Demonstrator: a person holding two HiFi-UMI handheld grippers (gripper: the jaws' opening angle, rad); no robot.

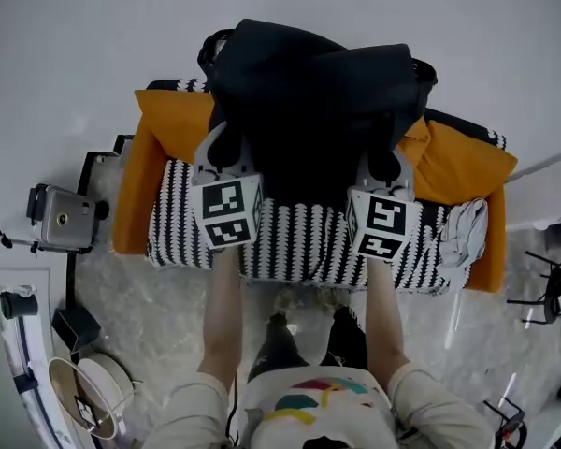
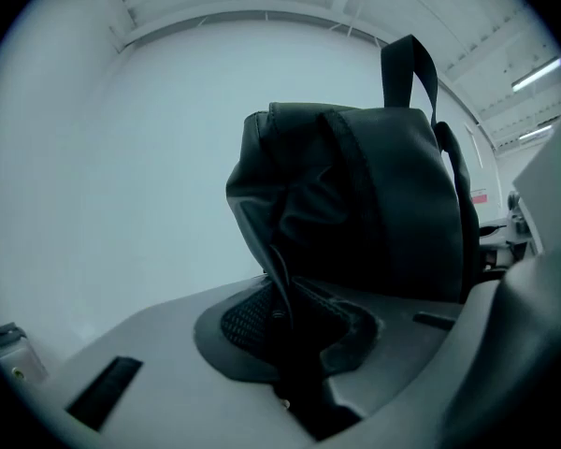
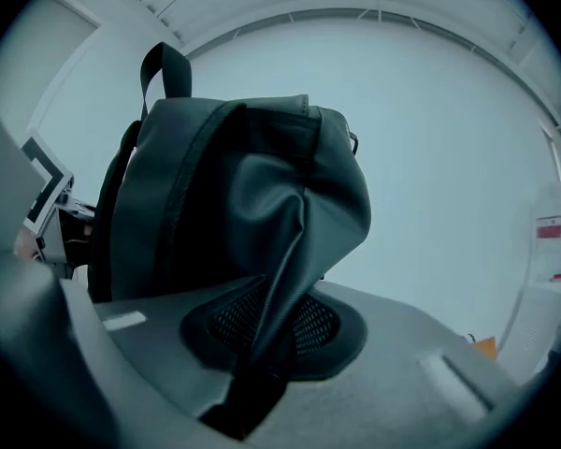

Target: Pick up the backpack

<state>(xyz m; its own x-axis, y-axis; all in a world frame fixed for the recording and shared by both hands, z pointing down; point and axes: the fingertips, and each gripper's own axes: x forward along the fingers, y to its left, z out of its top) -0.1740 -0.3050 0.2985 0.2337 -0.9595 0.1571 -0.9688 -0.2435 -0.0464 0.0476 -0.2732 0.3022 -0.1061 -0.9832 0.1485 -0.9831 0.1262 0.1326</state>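
backpack [image 1: 313, 110] held above the striped cushion [image 1: 299, 241], left tool [image 2: 286, 318] and right tool [image 3: 262, 337] each pinching its fabric; pickup apparently done.

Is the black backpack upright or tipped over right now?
Upright: the backpack hangs with its carry handle pointing up in both gripper views; the left gripper and right gripper each pinch its fabric.

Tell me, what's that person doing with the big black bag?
A person is picking up a black backpack using two hand-held grippers. The left gripper and the right gripper are each clamped on a fold of the bag's fabric, one on each side. The backpack is held up over a black-and-white striped couch with orange cushions.
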